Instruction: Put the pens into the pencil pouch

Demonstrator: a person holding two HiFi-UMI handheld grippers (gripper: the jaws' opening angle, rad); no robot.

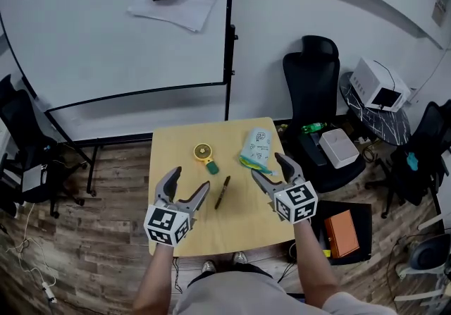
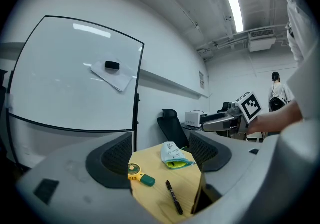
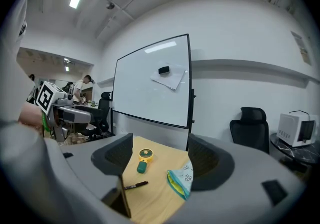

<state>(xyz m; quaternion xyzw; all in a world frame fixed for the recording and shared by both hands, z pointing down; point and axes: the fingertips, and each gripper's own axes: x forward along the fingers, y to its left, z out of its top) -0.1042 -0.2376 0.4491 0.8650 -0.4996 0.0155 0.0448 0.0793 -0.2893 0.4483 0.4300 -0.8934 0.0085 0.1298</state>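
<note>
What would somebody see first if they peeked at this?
The left tongs and right tongs hang open over a small wooden table. A black pen lies between them, with a yellow fan and a blue pencil pouch farther back. A big whiteboard stands behind.

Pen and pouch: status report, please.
Left tongs and right tongs open, empty. Pen loose on table, outside pouch. Fan off to the side, not blocking.

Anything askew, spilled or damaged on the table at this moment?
Nothing stands out. The pen, pencil pouch and small yellow fan lie apart on the table, intact; the left gripper and right gripper hover open, empty.
</note>
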